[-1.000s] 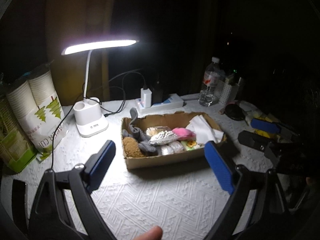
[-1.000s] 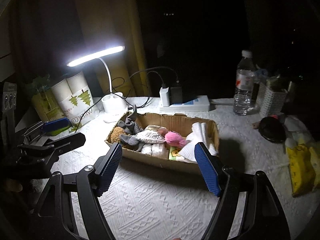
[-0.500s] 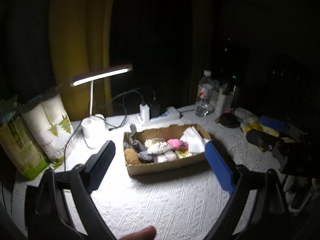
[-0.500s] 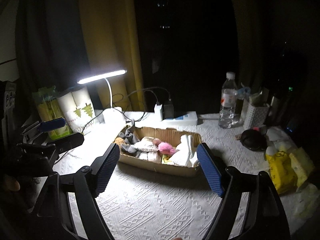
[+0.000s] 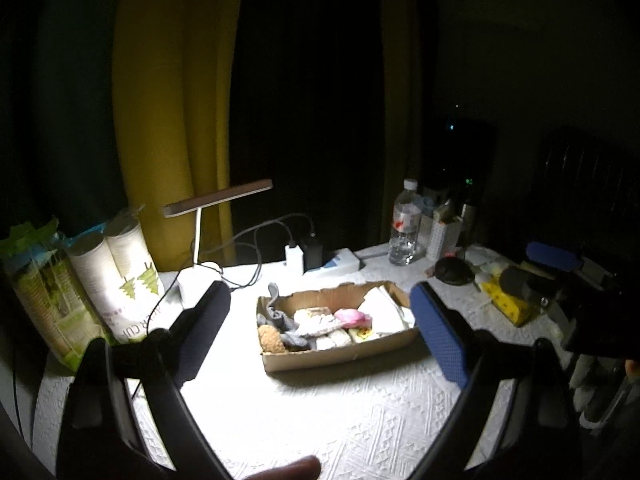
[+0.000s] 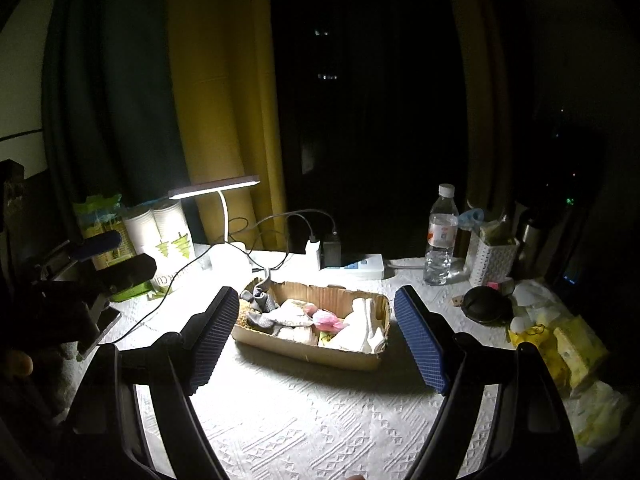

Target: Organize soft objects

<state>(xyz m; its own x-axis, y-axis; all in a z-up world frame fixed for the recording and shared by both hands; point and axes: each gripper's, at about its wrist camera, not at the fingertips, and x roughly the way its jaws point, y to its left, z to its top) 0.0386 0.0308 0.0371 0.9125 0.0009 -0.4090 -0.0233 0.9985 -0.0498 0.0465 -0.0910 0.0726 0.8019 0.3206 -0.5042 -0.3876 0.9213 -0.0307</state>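
A shallow cardboard box (image 5: 340, 354) stands on the white patterned tablecloth, also in the right wrist view (image 6: 304, 350). It holds several soft things: a grey sock (image 5: 276, 316), a brown fuzzy ball (image 5: 271, 338), a pink plush (image 5: 352, 317) and folded white cloth (image 5: 384, 312). My left gripper (image 5: 320, 340) is open and empty, held back from the box. My right gripper (image 6: 316, 340) is open and empty too, in front of the box. Each gripper shows at the edge of the other's view.
A lit desk lamp (image 6: 216, 190) stands behind the box on the left, with cables and a power strip (image 6: 356, 266). Paper cup sleeves (image 5: 120, 272) are far left. A water bottle (image 6: 440, 236), a black round case (image 6: 486, 306) and yellow packets (image 6: 568, 350) are on the right.
Both grippers have pulled back and up from the box, which now looks smaller and farther. Both stay open and empty. The box contents have not moved.
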